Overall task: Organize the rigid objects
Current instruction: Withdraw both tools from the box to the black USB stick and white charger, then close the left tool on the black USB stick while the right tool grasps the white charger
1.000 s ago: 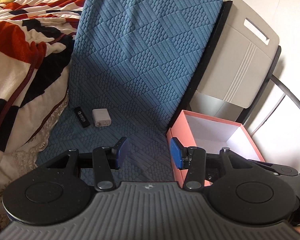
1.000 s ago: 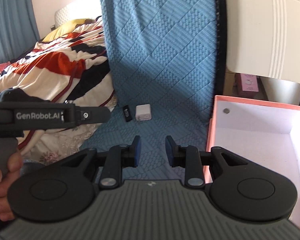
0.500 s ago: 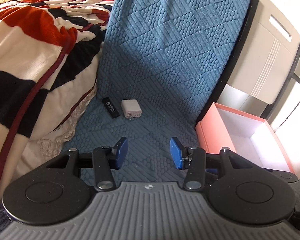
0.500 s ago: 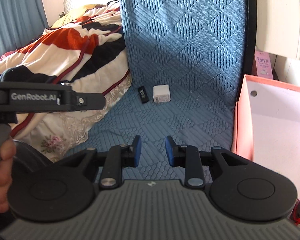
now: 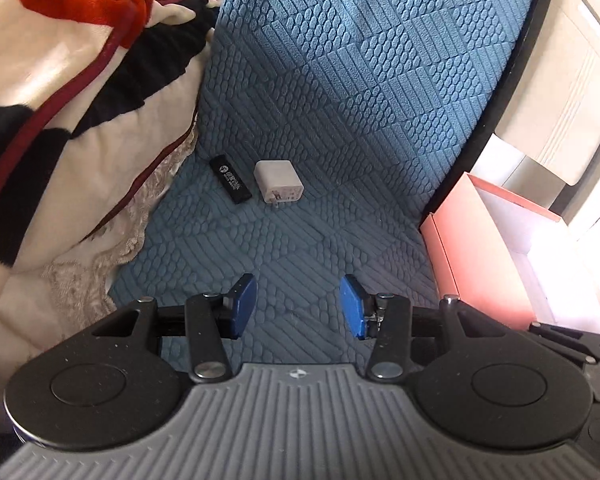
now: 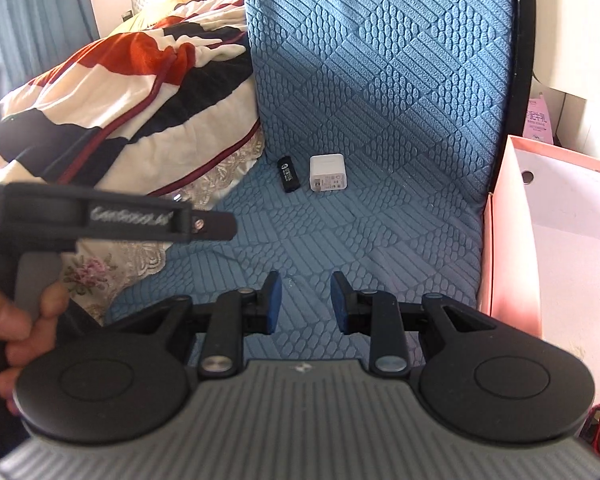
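A black USB stick (image 5: 231, 180) and a white charger plug (image 5: 279, 181) lie side by side on the blue quilted mat (image 5: 340, 120). Both also show in the right wrist view, the stick (image 6: 288, 175) left of the charger (image 6: 328, 172). A pink open box (image 5: 496, 248) with a white inside stands at the mat's right edge; it also shows in the right wrist view (image 6: 512, 240). My left gripper (image 5: 298, 306) is open and empty, above the mat, short of the two objects. My right gripper (image 6: 302, 302) is open and empty, also short of them.
A striped red, black and cream blanket (image 5: 60, 80) is heaped along the mat's left side. The left gripper's body and the hand holding it (image 6: 100, 220) show at the left of the right wrist view. A white panel (image 5: 560, 100) stands behind the box.
Both grippers have moved left and forward towards the USB stick and charger. The pink box has slid to the right edge of both views. Both jaws stayed open.
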Tool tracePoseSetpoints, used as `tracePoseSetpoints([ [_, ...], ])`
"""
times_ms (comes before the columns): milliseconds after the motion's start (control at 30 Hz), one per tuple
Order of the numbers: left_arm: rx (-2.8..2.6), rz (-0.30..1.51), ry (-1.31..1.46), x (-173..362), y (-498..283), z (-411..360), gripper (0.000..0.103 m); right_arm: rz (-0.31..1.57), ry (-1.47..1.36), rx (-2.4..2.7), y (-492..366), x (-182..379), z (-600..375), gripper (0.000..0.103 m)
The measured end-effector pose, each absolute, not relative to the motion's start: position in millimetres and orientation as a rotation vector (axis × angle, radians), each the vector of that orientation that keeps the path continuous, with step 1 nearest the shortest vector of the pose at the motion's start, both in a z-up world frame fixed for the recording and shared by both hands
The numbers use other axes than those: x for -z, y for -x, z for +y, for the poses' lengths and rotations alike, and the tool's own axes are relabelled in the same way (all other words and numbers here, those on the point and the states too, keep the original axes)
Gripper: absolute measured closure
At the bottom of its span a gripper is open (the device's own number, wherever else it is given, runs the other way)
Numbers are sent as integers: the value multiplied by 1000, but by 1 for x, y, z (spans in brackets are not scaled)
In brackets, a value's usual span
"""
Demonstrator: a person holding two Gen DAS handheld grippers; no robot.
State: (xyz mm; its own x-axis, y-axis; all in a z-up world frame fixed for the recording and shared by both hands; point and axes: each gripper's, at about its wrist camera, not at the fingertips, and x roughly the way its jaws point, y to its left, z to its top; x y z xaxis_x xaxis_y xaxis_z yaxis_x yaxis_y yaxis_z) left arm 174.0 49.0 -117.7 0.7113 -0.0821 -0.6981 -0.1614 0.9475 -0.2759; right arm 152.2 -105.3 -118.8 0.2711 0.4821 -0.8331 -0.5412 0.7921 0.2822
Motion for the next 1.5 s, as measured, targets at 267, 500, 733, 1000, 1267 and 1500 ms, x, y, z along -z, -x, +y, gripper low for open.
tracePoseSetpoints([
  [267,-67,820,409,130,-212,75,51,1083,82,-709,-171,131,-89,73],
  [500,-99,882,443,142,-244,93,51,1082,81,-722,-194,147,-74,73],
  [733,-110,875,463,146,-277,110,51,1069,125,-738,-216,165,-57,67],
  [1000,-108,902,495,156,-313,127,52,1071,157,-733,-246,195,-41,61],
  [1267,-110,956,468,174,-353,134,52,1052,186,-785,-265,227,-10,54],
  [1500,-138,997,462,194,-380,145,52,1025,214,-777,-285,253,17,34],
])
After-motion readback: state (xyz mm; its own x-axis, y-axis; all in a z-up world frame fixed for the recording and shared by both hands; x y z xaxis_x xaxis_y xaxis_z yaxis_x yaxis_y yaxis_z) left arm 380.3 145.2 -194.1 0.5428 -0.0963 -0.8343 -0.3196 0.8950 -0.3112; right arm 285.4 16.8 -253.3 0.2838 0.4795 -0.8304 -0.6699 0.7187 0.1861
